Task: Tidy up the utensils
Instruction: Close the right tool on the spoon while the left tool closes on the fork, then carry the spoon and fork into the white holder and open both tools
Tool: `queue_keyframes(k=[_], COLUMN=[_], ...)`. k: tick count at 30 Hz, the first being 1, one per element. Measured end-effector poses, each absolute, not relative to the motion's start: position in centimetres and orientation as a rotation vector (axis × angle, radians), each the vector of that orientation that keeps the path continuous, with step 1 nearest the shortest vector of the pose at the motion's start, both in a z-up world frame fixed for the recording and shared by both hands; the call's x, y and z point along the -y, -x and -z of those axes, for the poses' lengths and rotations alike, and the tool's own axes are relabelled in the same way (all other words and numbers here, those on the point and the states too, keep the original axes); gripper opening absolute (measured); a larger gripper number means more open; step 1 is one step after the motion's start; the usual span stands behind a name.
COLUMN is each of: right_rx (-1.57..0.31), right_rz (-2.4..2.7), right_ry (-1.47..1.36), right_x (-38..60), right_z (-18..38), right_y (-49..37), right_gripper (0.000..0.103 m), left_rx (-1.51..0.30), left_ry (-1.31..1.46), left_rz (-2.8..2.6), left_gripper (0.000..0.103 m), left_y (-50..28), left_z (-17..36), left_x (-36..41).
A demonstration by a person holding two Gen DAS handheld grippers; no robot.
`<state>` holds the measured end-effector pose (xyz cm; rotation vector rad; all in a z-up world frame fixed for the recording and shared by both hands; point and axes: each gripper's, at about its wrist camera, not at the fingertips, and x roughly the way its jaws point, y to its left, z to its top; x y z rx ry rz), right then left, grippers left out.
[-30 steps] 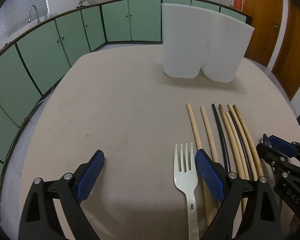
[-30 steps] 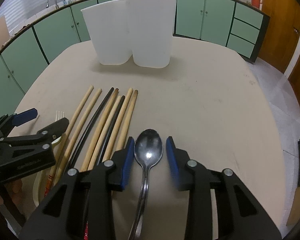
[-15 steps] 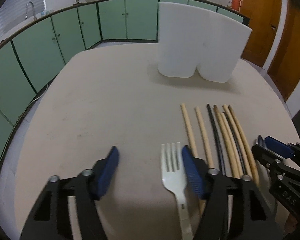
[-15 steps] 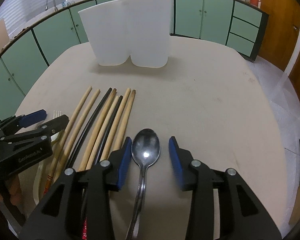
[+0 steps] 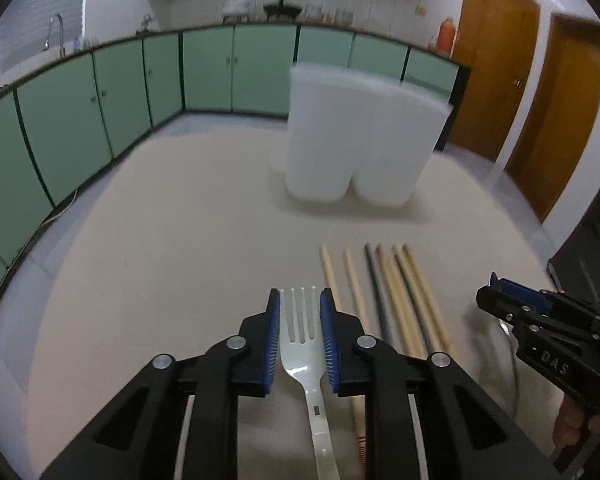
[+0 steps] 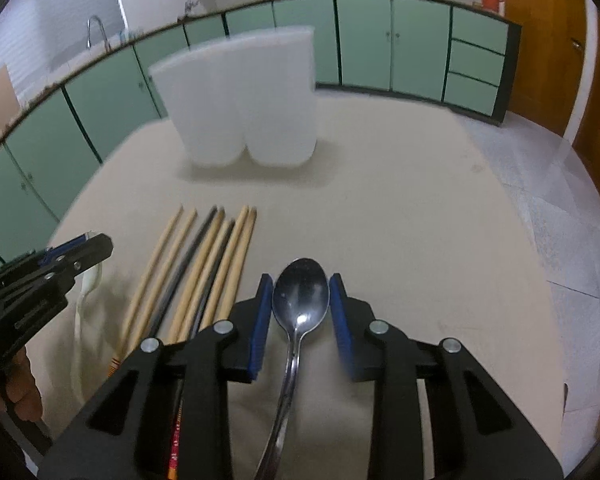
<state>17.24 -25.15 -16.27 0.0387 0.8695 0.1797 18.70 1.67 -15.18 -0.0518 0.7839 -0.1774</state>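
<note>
Two tools work side by side over a beige surface (image 5: 160,240). The left tool (image 5: 300,336) has its blue pads (image 5: 272,344) drawn in against both edges of a white plastic fork (image 5: 302,332), clamping it at the head where the tines begin; the fork's handle runs back between the black arms toward the camera. In the right wrist view the fork's pale handle (image 6: 85,292) shows under that tool (image 6: 76,252), though blurred.

Just right of the fork lies a row of chopsticks (image 5: 388,296), mostly pale wood with a darker one or two among them, flat on the surface and roughly parallel, tips pointing away. The same row (image 6: 204,272) sits between the two tools in the right wrist view.

Farther right, the right tool (image 6: 301,312) has its pads (image 6: 260,320) closed in to the sides of a metal spoon (image 6: 300,300), bowl up, the left pad touching the bowl's edge and the right pad at or just off it; the handle trails back under the tool. From the left wrist view this tool (image 5: 496,296) appears at the right edge, with the spoon blurred beneath it.

Beyond everything, a white two-compartment utensil holder (image 5: 356,140) stands upright, well apart from the utensils (image 6: 244,100).
</note>
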Motion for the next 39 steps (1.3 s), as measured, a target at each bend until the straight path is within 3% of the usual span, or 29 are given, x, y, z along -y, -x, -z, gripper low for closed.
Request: queue_keyframes(k=[14, 29, 39], right_rx=[-0.631, -0.43, -0.369], right_rz=[-0.249, -0.269, -0.232], right_ry=[-0.092, -0.036, 0.025], right_x=[27.1, 27.4, 26.0], right_z=[8.1, -1.1, -1.7], right_y=[-17.9, -24.6, -30.4], right_gripper=[0.027, 0.027, 0.027], left_rx=[-0.532, -0.291, -0.214], left_ry=[0.062, 0.064, 0.087], left_rz=[0.208, 0.222, 0.227], left_gripper=[0.02, 0.02, 0.02], left_y=[-18.4, -24.7, -30.9], left_z=[7.8, -1.4, -3.3], left_x=[-1.6, -0.7, 0.9])
